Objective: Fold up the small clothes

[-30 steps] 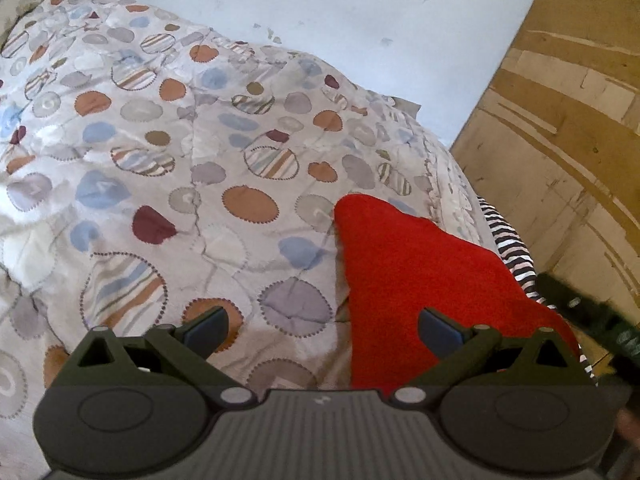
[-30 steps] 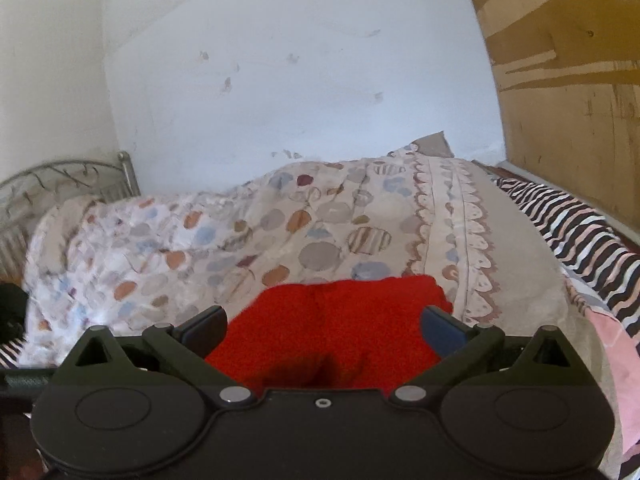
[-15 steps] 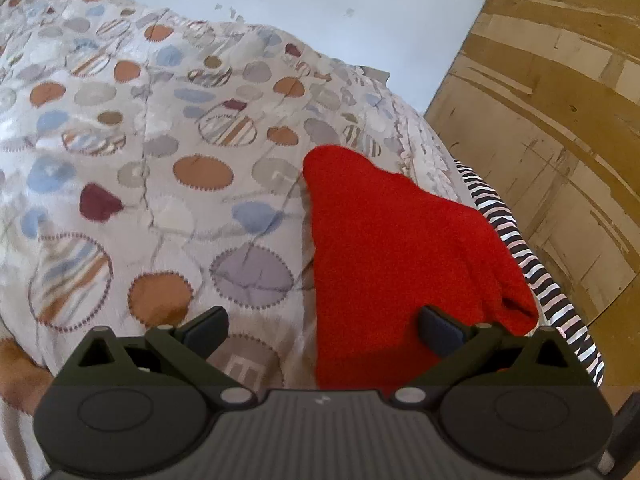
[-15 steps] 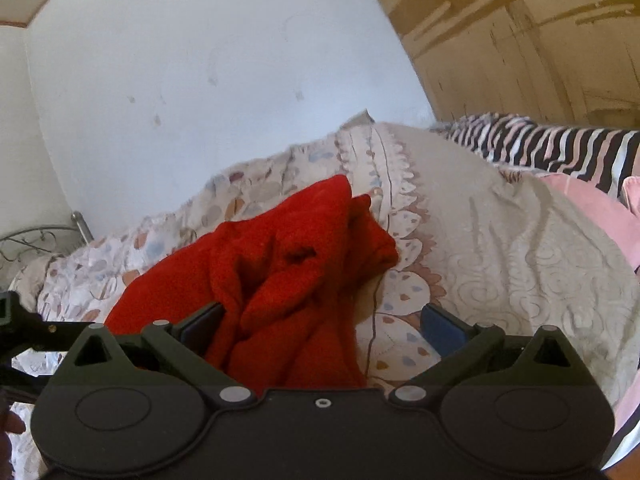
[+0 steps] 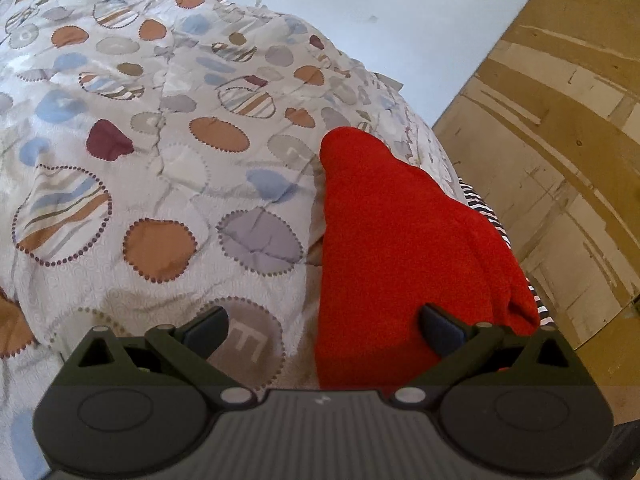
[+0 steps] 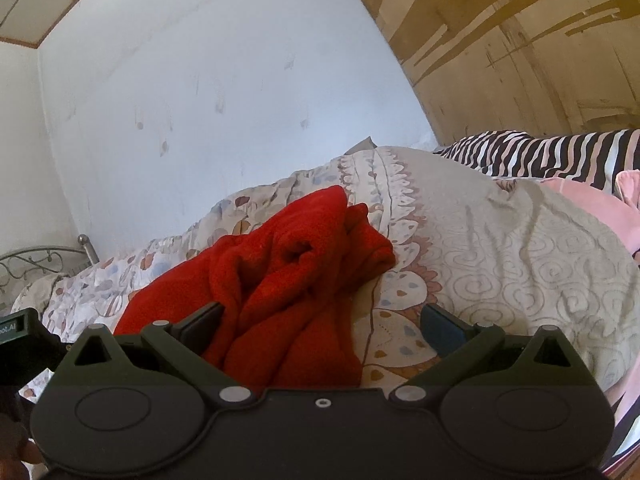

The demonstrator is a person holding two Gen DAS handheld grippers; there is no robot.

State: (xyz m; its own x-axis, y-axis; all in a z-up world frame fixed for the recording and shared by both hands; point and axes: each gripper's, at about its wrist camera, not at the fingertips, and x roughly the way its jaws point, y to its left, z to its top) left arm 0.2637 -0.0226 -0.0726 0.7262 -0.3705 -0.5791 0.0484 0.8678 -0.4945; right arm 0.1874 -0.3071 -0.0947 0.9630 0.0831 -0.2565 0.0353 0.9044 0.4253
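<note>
A small red fleece garment lies on the patterned quilt near the bed's right edge. From the right wrist view the red garment looks bunched, with loose folds on its top. My left gripper hovers open above its near end, the right finger over the red cloth and the left finger over the quilt. Low at the garment's side, my right gripper is open too, with the cloth lying between its fingers and not pinched.
A zebra-striped cloth and a pink cloth lie on the bed to the right. A worn wooden panel borders the bed. A metal bed frame stands far left. The other gripper's body shows at the left edge.
The right gripper swung to the garment's side and tilted upward, so the cloth now shows bunched. The left gripper moved forward, closer over the garment. Both stayed open.
</note>
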